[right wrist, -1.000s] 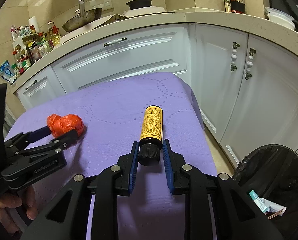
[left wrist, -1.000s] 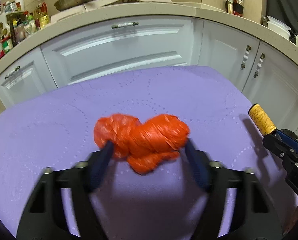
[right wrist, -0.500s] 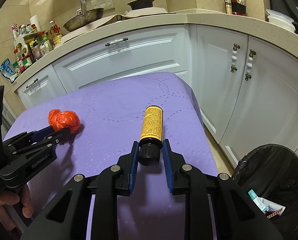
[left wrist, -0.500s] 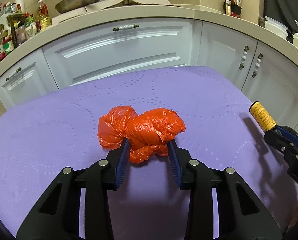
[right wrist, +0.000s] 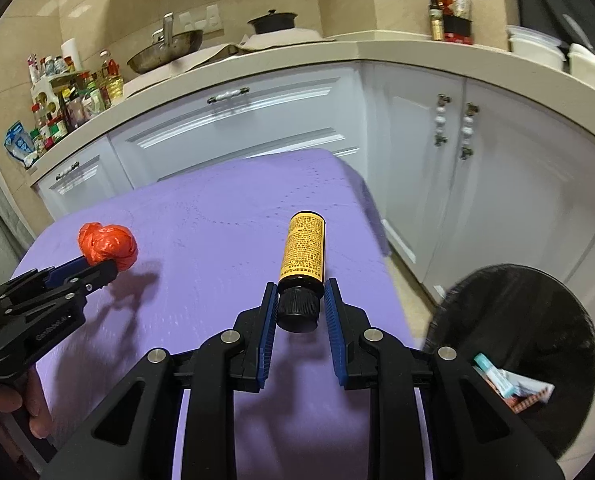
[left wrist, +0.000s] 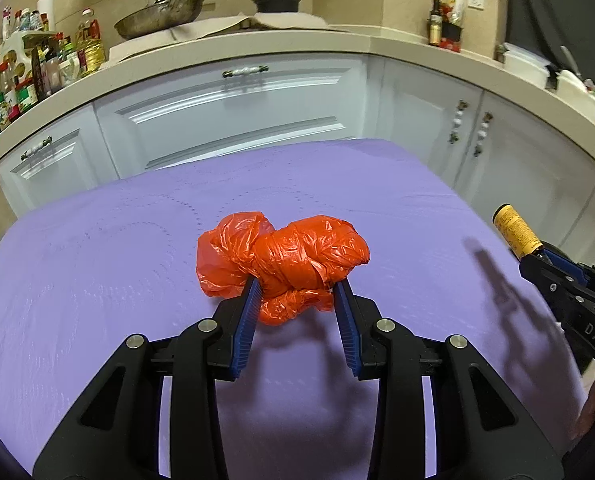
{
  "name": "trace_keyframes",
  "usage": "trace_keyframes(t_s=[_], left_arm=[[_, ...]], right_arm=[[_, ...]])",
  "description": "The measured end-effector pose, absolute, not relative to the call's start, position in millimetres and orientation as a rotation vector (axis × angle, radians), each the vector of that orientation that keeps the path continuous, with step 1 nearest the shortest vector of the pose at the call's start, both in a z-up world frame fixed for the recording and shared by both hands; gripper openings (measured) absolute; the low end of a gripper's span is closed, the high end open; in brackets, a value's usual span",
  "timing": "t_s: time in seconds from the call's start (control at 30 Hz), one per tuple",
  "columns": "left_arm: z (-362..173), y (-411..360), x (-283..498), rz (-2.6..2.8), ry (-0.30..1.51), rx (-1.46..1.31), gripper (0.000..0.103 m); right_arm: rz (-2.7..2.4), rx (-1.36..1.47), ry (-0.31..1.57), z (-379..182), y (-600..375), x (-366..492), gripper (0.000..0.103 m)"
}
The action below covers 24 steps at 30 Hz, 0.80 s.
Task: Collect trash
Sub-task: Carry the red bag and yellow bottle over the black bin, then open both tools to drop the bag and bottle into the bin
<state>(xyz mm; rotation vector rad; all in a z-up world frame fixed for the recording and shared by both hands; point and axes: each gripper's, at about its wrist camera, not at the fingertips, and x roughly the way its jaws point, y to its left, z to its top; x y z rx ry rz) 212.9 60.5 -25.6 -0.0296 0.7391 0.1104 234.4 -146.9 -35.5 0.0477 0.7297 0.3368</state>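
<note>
Right of the purple-clothed table [right wrist: 217, 220], lined black bin [right wrist: 537, 320]: nearer right gripper [right wrist: 300, 304], clamped on yellow-labelled bottle [right wrist: 303, 250]; left gripper [left wrist: 297, 300] pinching crumpled orange plastic bag [left wrist: 289, 256].

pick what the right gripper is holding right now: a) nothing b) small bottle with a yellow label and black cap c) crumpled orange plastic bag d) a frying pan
b: in the right wrist view the right gripper has its blue pads closed on the black cap of the yellow-labelled bottle.
</note>
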Motion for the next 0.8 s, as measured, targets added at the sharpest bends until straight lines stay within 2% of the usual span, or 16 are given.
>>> trace_keyframes(t_s=[0.37,0.8], left_arm=[[-5.2,-31.9,181.3,-0.092,0.682,0.032,0.035],[-6.1,-148.7,184.7,-0.304,0.645,0.126,0.035]], right_arm=[[0.138,0.094,0.688,-24.8,-235.9,183.9,0.025],[-0.031,0.144,0.667,-30.6,-315.3,163.1,0.025]])
